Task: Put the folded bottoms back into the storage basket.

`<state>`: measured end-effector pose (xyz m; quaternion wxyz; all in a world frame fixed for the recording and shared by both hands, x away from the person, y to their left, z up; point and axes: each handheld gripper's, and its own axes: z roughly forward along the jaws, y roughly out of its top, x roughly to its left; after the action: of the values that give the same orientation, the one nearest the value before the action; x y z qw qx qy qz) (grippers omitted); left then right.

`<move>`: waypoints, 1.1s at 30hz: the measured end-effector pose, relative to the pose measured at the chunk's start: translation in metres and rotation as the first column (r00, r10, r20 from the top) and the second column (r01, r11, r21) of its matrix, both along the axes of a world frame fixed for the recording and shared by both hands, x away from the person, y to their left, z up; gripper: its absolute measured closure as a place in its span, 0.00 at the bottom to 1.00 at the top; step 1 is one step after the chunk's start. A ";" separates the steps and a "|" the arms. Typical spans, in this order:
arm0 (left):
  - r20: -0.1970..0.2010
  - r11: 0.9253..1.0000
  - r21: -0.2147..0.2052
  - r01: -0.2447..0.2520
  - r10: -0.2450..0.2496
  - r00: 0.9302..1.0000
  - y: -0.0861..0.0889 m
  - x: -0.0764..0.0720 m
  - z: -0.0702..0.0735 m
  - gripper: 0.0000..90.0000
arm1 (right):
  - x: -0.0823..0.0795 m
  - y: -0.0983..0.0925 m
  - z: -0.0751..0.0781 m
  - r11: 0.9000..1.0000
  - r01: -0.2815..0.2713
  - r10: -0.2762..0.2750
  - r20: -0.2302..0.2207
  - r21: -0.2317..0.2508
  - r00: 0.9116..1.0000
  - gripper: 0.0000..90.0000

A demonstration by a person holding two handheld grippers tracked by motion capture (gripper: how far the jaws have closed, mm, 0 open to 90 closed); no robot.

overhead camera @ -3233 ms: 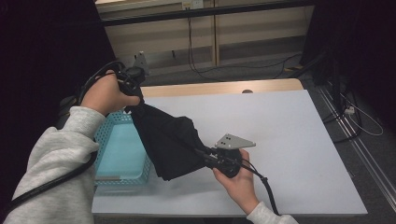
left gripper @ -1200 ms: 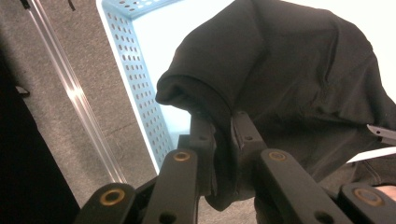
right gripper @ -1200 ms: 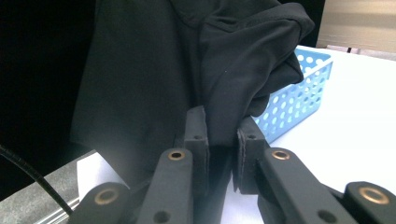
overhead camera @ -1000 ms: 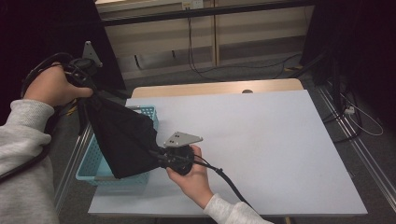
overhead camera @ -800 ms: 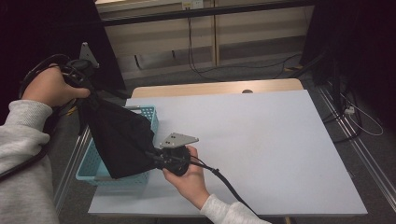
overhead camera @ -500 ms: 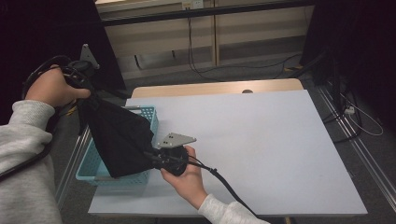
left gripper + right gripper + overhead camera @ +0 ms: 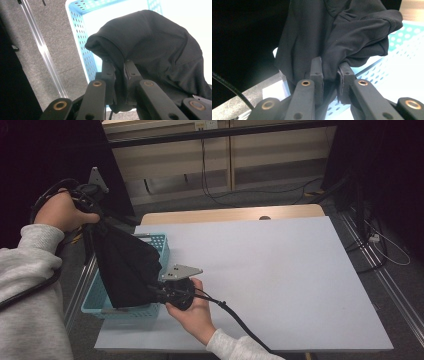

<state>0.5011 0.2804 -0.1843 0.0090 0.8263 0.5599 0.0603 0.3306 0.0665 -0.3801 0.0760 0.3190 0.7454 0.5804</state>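
Since three seconds back the black cloth [image 7: 125,267] swung toward nine o'clock over the basket [image 7: 161,245]; left gripper [image 7: 92,205] and right gripper [image 7: 162,294] both clamp it.

Worktop: white sheet over a wood top, one basket on it.

White worktop [image 7: 280,280] is a flat pale board; a strip of light wood shows along its far edge with a small dark spot near the middle of that strip. A light-blue perforated plastic basket [image 7: 161,245] sits directly on the worktop at its left edge, long side running near to far, its near-left corner about at the worktop's front-left corner. Rest of the white surface is bare to the right of the basket. In the left gripper view the basket's holed wall and pale inside show, with grey carpet floor [image 7: 37,82] and a metal rail beside it.
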 end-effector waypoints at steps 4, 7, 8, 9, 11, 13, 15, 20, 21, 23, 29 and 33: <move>0.001 1.000 0.003 0.001 -0.001 1.000 0.002 0.003 -0.001 0.91 | 0.003 0.003 -0.003 1.000 0.000 0.000 -0.007 -0.003 1.000 0.87; 0.004 1.000 0.000 0.002 -0.002 1.000 0.004 0.006 -0.003 0.91 | 0.004 0.004 -0.004 1.000 0.005 -0.005 -0.011 0.003 1.000 0.87; 0.001 1.000 -0.001 0.003 -0.003 1.000 0.005 0.007 -0.003 0.91 | 0.005 0.005 -0.005 1.000 0.003 -0.003 -0.016 0.005 1.000 0.87; 0.005 1.000 0.001 0.002 -0.002 1.000 0.005 0.008 -0.004 0.91 | 0.005 0.006 -0.005 1.000 0.004 -0.004 -0.013 0.005 1.000 0.87; 0.009 1.000 0.001 0.002 -0.002 1.000 0.006 0.009 -0.005 0.91 | 0.006 0.007 -0.005 1.000 0.002 -0.002 -0.017 0.003 1.000 0.87; 0.007 1.000 0.006 0.005 -0.005 1.000 0.006 0.009 -0.005 0.91 | 0.007 0.010 -0.005 1.000 -0.003 0.003 -0.016 -0.005 1.000 0.87; 0.010 1.000 0.012 0.001 -0.001 1.000 0.006 0.010 -0.006 0.91 | 0.007 0.012 -0.005 1.000 -0.008 0.008 -0.014 -0.013 1.000 0.87; 0.015 1.000 0.014 -0.002 0.002 1.000 0.009 0.010 -0.006 0.91 | 0.007 0.017 -0.006 1.000 -0.016 0.016 -0.015 -0.013 1.000 0.87; 0.016 1.000 0.016 0.002 -0.002 1.000 0.009 0.010 -0.006 0.91 | 0.007 0.018 -0.006 1.000 -0.017 0.017 -0.018 -0.014 1.000 0.87; 0.020 1.000 0.014 0.003 -0.003 1.000 0.011 0.011 -0.006 0.91 | 0.008 0.019 -0.007 1.000 -0.018 0.018 -0.020 -0.014 1.000 0.87; 0.019 1.000 0.017 0.004 -0.005 1.000 0.013 0.014 -0.011 0.91 | 0.007 0.025 -0.009 0.999 -0.031 0.030 -0.025 -0.015 0.999 0.88; 0.023 1.000 0.016 0.001 -0.002 1.000 0.014 0.017 -0.014 0.91 | 0.007 0.028 -0.010 0.999 -0.037 0.037 -0.031 -0.020 0.999 0.88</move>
<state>0.5178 0.2943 -0.1978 0.0088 0.8260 0.5587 0.0744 0.3377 0.0949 -0.3899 0.0570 0.3133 0.7581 0.5692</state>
